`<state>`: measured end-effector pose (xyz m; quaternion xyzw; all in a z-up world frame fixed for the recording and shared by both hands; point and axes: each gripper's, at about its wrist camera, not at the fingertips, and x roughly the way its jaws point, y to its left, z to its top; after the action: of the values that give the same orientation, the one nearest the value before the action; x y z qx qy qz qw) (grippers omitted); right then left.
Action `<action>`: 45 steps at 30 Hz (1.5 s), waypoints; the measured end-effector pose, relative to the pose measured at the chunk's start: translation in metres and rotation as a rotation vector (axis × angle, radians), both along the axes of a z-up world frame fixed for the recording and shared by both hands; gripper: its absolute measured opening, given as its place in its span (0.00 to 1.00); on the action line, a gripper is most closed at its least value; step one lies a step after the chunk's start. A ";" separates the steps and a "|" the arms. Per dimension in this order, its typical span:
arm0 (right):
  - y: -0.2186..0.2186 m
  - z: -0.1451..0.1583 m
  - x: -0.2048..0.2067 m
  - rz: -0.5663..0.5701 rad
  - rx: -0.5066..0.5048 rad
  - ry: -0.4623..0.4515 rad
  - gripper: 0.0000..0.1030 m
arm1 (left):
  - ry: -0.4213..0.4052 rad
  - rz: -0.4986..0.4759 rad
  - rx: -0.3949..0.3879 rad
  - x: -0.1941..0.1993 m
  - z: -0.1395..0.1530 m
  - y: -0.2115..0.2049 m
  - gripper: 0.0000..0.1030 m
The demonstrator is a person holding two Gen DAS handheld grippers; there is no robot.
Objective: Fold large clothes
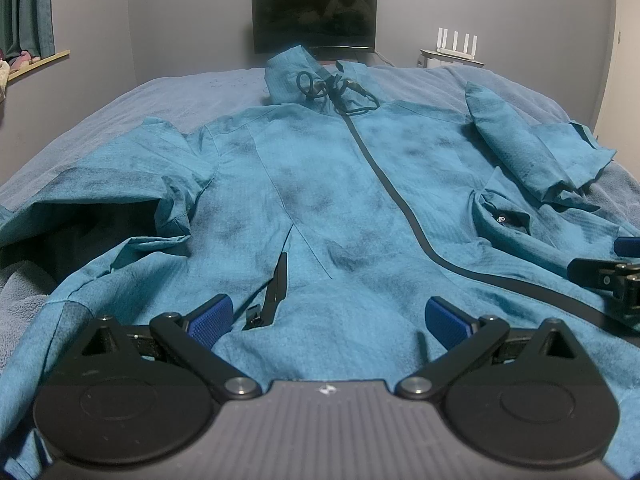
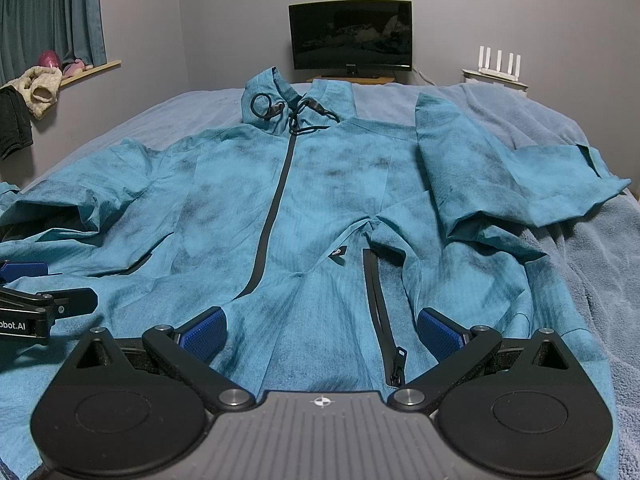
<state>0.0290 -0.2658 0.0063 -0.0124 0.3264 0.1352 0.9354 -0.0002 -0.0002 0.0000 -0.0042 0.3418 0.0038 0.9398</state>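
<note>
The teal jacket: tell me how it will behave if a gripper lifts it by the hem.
The teal jacket looks thin and creased, so it would probably drape limply. Its sleeves lie loosely rumpled and would likely trail. The hood drawcords are loose and may dangle or snag.

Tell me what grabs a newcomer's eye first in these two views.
The big teal jacket dominates, spread front-up across the bed, its dark zipper running down the middle and black drawcords tangled at the collar. Both the left hand-held gripper and the right hand-held gripper sit open over its hem. Behind the bed, a dark monitor stands against the wall.
</note>
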 end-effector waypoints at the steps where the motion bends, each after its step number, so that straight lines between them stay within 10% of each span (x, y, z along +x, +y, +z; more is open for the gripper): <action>1: 0.000 0.000 0.000 0.000 0.000 0.000 1.00 | 0.000 0.000 0.000 0.000 0.000 0.000 1.00; 45: -0.001 0.000 -0.001 0.001 0.001 0.006 1.00 | 0.001 0.000 0.000 0.003 0.000 -0.007 1.00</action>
<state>0.0283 -0.2663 0.0067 -0.0119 0.3290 0.1359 0.9344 0.0028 -0.0070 -0.0001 -0.0042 0.3423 0.0038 0.9396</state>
